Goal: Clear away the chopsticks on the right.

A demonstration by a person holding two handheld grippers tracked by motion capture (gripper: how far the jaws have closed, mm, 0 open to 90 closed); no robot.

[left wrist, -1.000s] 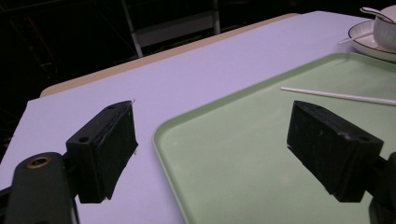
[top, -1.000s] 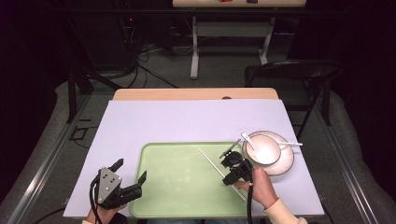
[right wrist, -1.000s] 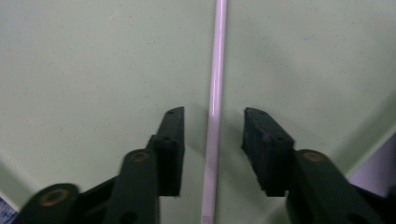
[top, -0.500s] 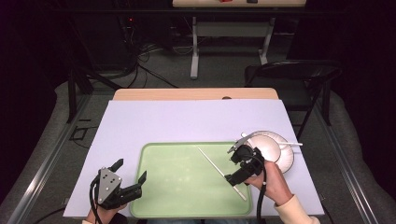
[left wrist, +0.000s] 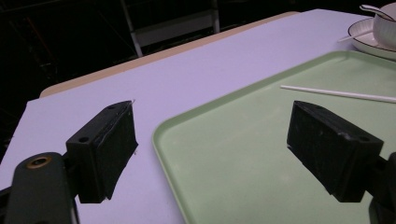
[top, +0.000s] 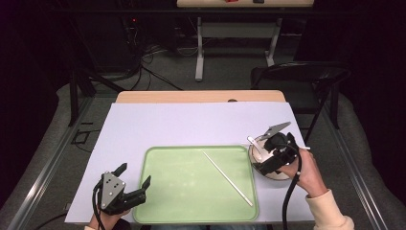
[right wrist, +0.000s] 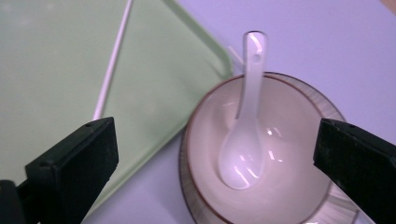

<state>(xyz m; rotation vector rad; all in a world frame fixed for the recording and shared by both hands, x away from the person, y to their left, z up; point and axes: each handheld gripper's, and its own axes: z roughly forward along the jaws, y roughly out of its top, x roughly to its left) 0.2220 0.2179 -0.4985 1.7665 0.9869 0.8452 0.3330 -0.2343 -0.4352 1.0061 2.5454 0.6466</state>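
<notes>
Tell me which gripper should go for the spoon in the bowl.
Right, probably. The right gripper hovers open over the bowl, with the spoon between its jaws. The left gripper sits open at the tray's far side.

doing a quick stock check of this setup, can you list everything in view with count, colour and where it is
tray: one, pale green, on the sheet at the near middle of the table
chopstick: one, white, lying slantwise on the right half of the tray
second chopstick: one, white, on the plate beside the bowl
bowl: one, white with a dark rim, right of the tray
spoon: one, white, in the bowl, handle over the rim
plate: one, white, under the bowl
sheet: one, pale lilac, covering the table
table: one, light wood, far edge bare
folding chair: one, black, beyond the table at right
left gripper: one, black, open, at the tray's near left corner
right gripper: one, black, open above the bowl
</notes>
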